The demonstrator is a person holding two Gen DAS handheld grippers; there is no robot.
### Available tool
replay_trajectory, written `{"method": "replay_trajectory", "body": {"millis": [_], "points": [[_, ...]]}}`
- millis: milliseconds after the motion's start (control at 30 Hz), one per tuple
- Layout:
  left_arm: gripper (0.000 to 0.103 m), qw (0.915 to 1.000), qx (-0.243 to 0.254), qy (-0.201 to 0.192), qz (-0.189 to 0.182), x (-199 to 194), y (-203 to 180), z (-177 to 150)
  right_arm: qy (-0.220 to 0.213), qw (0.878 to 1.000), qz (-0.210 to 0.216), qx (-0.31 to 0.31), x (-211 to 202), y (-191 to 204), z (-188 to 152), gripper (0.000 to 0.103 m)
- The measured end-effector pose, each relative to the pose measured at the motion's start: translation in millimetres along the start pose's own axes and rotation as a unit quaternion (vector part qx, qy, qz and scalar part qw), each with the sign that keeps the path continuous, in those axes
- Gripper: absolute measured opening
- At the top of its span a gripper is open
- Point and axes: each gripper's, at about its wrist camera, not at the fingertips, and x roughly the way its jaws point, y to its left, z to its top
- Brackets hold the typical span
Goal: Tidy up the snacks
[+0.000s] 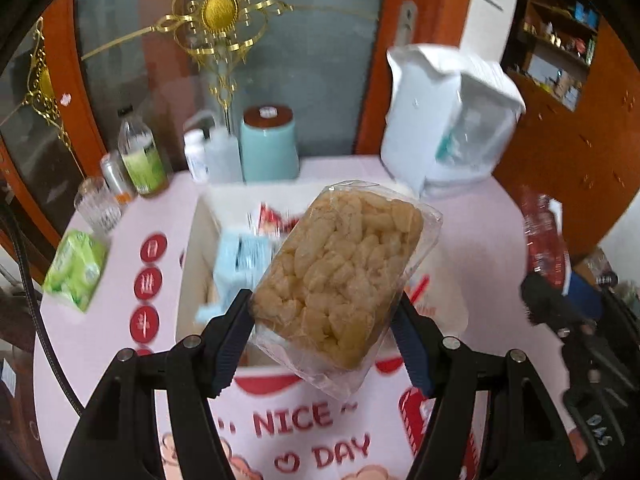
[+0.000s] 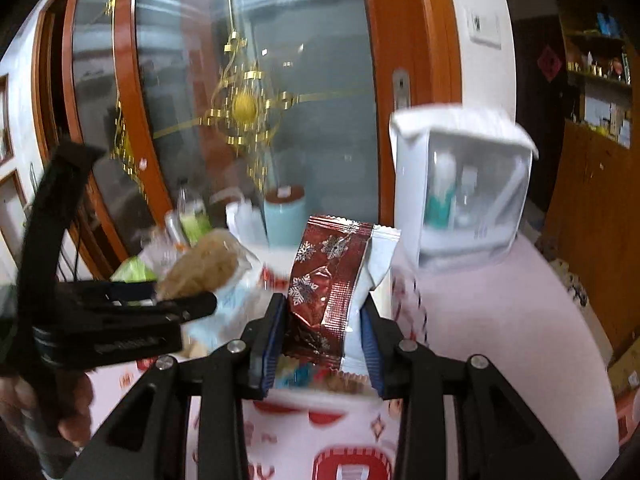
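Clear-plastic pack of tan puffed snacks [image 1: 340, 276] and dark-red foil snowflake packet [image 2: 320, 292] both being held up above the white open-top box [image 1: 192, 264].
Left gripper [image 1: 324, 320] jaws clamped on the puffed pack; right gripper [image 2: 324, 334] jaws clamped on the red packet plus a white wrapper [image 2: 376, 264] beside it. Box is already holding a pale-blue packet [image 1: 240, 264] and a red-white one [image 1: 272, 216], so sorting is looking partway. Pink printed bench [image 1: 480, 240] is showing open room to the right; bottles, teal canister [image 1: 270, 148] and white toiletry pouch [image 1: 448, 120] are crowding the far edge, green tissue pack [image 1: 76, 268] sitting near the left edge.
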Motion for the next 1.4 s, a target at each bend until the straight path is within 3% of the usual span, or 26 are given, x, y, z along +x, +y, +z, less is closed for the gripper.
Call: {"method": "replay_trajectory", "body": {"millis": [167,433,567,667,1000,1400], "points": [[0.066,0.9997,-0.003,-0.017,0.015,4.3,-4.0,35.1,-0.018,1.0,-0.012,-0.014,15.2,3.7,38.6,0.037],[0.067,0.9996,-0.015,0.014,0.021,48.7,-10.0,36.3,0.041,0.999,-0.003,-0.002,77.2,3.5,49.6,0.042],[0.087,0.999,-0.016,0.042,0.003,68.9,-8.5,27.5,0.052,0.999,-0.006,-0.011,91.3,8.7,42.5,0.061],[0.089,0.9988,-0.015,0.045,0.015,72.7,-6.5,21.7,0.059,0.998,-0.003,-0.013,91.5,12.4,36.2,0.061],[0.089,0.9979,-0.038,0.05,0.017,49.2,3.8,3.3,0.068,0.998,0.014,-0.004,64.2,20.8,19.5,0.061],[0.09,0.9984,-0.028,0.036,0.034,-22.3,-15.1,-35.5,0.045,0.999,0.011,0.002,-21.8,26.3,-3.3,0.061]]}}
